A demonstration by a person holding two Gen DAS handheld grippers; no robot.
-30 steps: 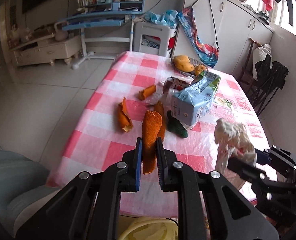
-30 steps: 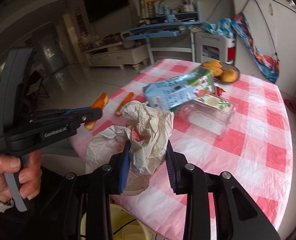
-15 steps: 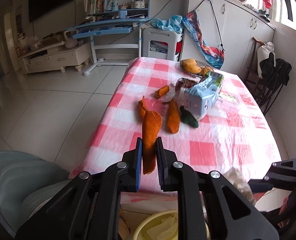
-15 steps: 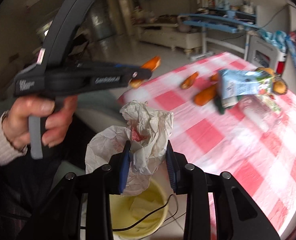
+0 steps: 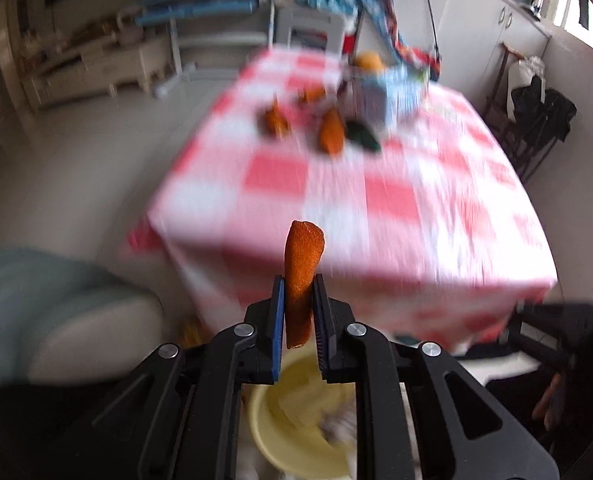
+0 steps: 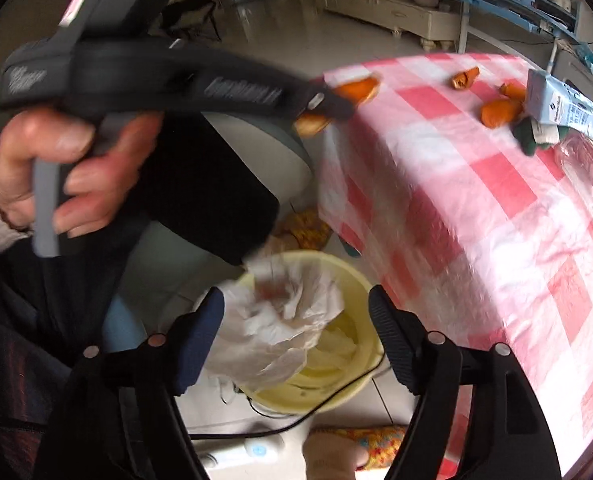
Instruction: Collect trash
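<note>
My left gripper [image 5: 299, 320] is shut on an orange peel [image 5: 302, 268], held upright above a yellow bin [image 5: 296, 432] on the floor by the table edge. In the right wrist view the left gripper [image 6: 328, 108] and its peel [image 6: 356, 90] hang off the table corner. My right gripper [image 6: 296, 340] is open above the yellow bin [image 6: 336, 384], and the crumpled white paper wad [image 6: 284, 320] sits loose between its fingers, blurred, over the bin's mouth. More orange peels [image 6: 496, 112] and a blue carton [image 6: 560, 108] lie on the red-checked table [image 6: 476, 216].
A grey chair [image 5: 48, 320] stands left of the bin. A black cable [image 6: 304, 420] and a white device [image 6: 236, 452] lie on the floor by the bin. A slippered foot [image 6: 360, 448] is near the bin. A fruit bowl [image 5: 368, 60] sits at the table's far end.
Both grippers pulled back off the table toward the bin. My right gripper opened and let go of the paper wad, which now drops over the bin. The left still holds its peel.
</note>
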